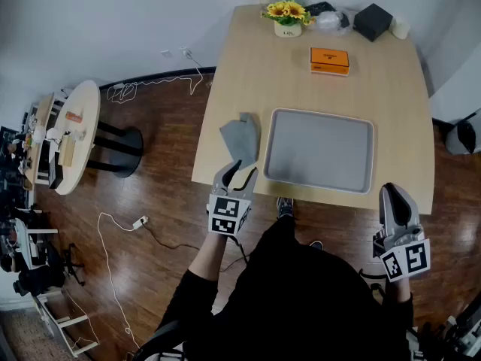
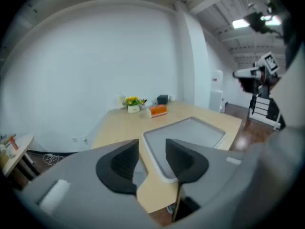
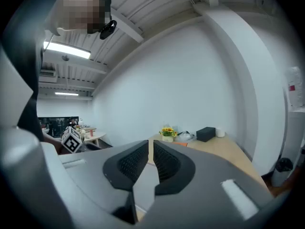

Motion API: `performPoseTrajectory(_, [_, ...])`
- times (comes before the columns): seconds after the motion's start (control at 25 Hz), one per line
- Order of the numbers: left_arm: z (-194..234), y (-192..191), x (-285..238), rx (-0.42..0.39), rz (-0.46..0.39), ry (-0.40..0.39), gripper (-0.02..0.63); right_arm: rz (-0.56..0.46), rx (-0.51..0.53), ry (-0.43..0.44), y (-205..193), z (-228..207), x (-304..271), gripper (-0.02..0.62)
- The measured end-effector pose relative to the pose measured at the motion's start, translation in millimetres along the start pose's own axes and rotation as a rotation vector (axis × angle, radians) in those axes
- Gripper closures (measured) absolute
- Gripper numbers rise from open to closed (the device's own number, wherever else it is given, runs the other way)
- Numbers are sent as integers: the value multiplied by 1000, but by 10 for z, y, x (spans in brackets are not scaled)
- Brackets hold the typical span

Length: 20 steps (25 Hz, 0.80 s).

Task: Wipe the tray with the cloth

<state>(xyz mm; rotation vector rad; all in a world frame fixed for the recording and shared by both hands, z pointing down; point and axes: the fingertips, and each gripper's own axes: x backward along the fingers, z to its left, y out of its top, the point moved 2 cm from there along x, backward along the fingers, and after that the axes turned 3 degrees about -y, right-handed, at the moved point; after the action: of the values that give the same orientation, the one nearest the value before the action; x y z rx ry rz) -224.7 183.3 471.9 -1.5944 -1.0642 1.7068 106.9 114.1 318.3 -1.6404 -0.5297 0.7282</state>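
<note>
Noted left gripper [image 1: 239, 174] released, empty, at grey cloth's [image 1: 242, 138] near end beside tray [image 1: 319, 150]; right gripper [image 1: 396, 196] nearly closed, empty.

On my head view the light is even and soft, coming from overhead; the tray [image 1: 319, 150] barely shadows the tabletop [image 1: 293, 81]. Both gripper views bend hard toward dark, vignetted edges, a ceiling strip light [image 3: 66, 50] glares, and the near foreground blurs.

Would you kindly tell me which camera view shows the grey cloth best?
The head view: the whole cloth lies crumpled on the table, left of the tray. The left gripper view shows only a grey sliver at the table's edge, possibly the cloth; the right gripper view shows none of it.
</note>
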Motion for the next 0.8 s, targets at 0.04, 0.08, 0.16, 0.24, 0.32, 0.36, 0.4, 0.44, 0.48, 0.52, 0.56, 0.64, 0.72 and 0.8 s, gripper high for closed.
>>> performPoseTrajectory(0.04, [276,-163,-189,12,61,9,421,7,-11,-18,12,-37,-137,561])
performPoseTrajectory(0.08, [543,-317,-374,27,119,18,395,16,-17,-36,11,-80,-275,561])
performPoseTrajectory(0.16, [1015,-565,-724,61,221,28,388,58,-9,-72,-89,-213,-552,561])
performPoseTrajectory(0.24, [1337,-714,-1030,75,309,21,388,139,-12,-120,-375,-434,-790,566])
performPoseTrajectory(0.32, [1485,-815,-1282,64,390,-5,371,253,-62,-171,-822,-704,-945,566])
performPoseTrajectory(0.36, [1517,-878,-1386,55,430,-17,362,315,-94,-193,-1083,-838,-997,566])
performPoseTrajectory(0.4, [1532,-942,-1470,47,467,-26,359,380,-126,-211,-1351,-962,-1041,566])
performPoseTrajectory(0.44, [1537,-996,-1532,49,495,-32,359,442,-159,-227,-1607,-1070,-1079,563])
performPoseTrajectory(0.48, [1540,-1033,-1571,66,511,-34,356,495,-198,-242,-1835,-1161,-1112,554])
performPoseTrajectory(0.52, [1547,-1051,-1591,99,515,-33,359,532,-242,-258,-2025,-1238,-1140,552])
performPoseTrajectory(0.56, [1559,-1054,-1596,139,513,-31,360,555,-287,-273,-2178,-1301,-1165,547])
performPoseTrajectory(0.64, [1583,-1035,-1588,195,510,-28,384,580,-352,-297,-2392,-1382,-1212,511])
performPoseTrajectory(0.72, [1579,-1024,-1575,212,525,-22,542,612,-361,-299,-2540,-1406,-1244,483])
performPoseTrajectory(0.8, [1540,-1047,-1549,236,549,-1,606,648,-357,-266,-2653,-1371,-1259,482])
